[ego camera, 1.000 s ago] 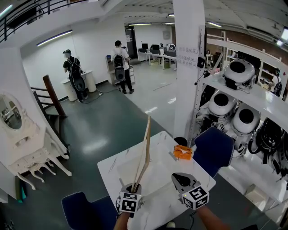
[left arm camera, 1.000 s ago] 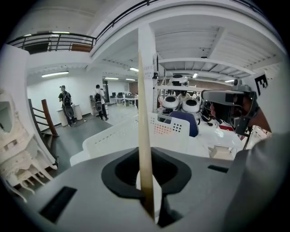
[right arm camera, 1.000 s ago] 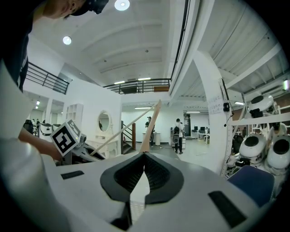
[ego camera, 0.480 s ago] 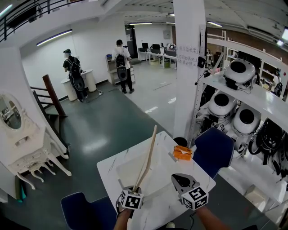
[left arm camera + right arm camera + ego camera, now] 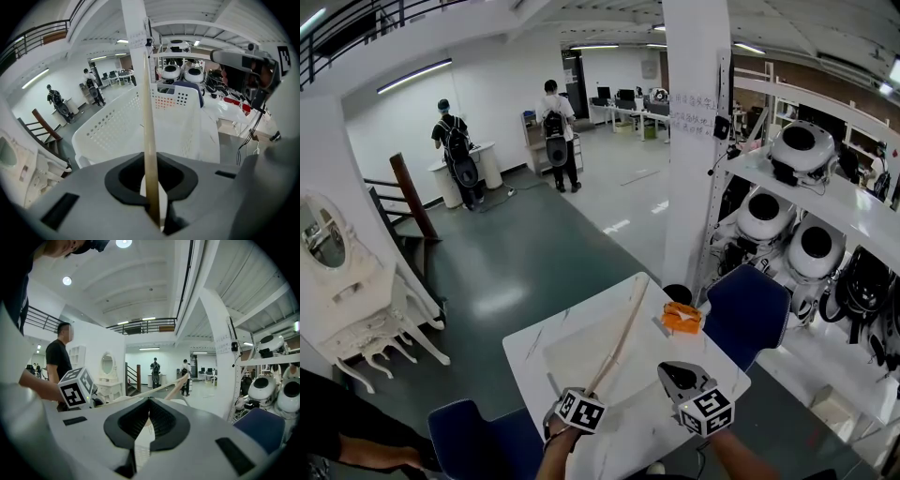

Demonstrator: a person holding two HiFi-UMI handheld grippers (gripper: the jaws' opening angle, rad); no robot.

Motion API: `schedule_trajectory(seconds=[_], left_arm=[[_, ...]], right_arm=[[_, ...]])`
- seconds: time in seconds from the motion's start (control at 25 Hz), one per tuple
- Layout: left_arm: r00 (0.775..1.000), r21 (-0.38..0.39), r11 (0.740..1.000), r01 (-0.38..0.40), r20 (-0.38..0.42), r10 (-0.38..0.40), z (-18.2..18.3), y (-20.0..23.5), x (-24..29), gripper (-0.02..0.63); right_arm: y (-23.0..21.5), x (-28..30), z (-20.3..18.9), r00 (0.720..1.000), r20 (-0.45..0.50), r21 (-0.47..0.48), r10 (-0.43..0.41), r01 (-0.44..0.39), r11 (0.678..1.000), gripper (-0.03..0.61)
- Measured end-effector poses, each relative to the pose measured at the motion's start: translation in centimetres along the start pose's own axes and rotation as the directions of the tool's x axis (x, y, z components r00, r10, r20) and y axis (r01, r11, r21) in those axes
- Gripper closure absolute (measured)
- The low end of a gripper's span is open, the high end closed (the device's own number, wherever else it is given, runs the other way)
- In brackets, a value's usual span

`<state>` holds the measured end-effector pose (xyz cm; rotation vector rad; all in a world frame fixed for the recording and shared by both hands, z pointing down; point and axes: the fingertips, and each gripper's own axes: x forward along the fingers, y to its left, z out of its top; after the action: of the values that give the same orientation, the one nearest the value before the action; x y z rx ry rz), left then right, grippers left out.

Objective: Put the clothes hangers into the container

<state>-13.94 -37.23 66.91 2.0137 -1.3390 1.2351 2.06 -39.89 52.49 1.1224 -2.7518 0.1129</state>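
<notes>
A long pale wooden clothes hanger (image 5: pixel 619 337) slants up and to the right from my left gripper (image 5: pixel 585 394), whose jaws are shut on its lower end. Its far end reaches over the white perforated container (image 5: pixel 567 354) on the white table (image 5: pixel 523 349). In the left gripper view the hanger (image 5: pixel 149 136) runs straight up from the jaws, with the container (image 5: pixel 117 129) right behind it. My right gripper (image 5: pixel 676 377) hovers over the table's right part, shut, with nothing in it. From the right gripper view the hanger (image 5: pixel 164 386) crosses above the jaws.
An orange object (image 5: pixel 681 319) lies at the table's far right edge. Blue chairs stand at the right (image 5: pixel 748 309) and near left (image 5: pixel 473 436). A white pillar (image 5: pixel 694 141) rises behind the table, and shelves with white rounded devices (image 5: pixel 797 150) line the right. A person's arm (image 5: pixel 356 441) shows at lower left.
The hanger has tipped from nearly upright to a lower slant toward the right, over the container. The left gripper turned with it. The right gripper has stayed still.
</notes>
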Motion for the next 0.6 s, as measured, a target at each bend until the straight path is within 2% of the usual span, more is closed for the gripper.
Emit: schedule_trajectory(seconds=[0.2,0.6], left_arm=[[1.000,0.015,1.000,0.010,-0.022,-0.010,0.00,-0.20,0.16,0.557],[0.998,-0.005,1.000,-0.005,0.057,0.005,0.49,0.11,-0.41,0.540]], right_arm=[[0.22,0.26,-0.07,1.000,-0.005,0.001,0.011,-0.011,1.000,0.558],[0.81,0.39,-0.45,0.999,-0.019,-0.003,0.026,-0.026,1.000,0.558]])
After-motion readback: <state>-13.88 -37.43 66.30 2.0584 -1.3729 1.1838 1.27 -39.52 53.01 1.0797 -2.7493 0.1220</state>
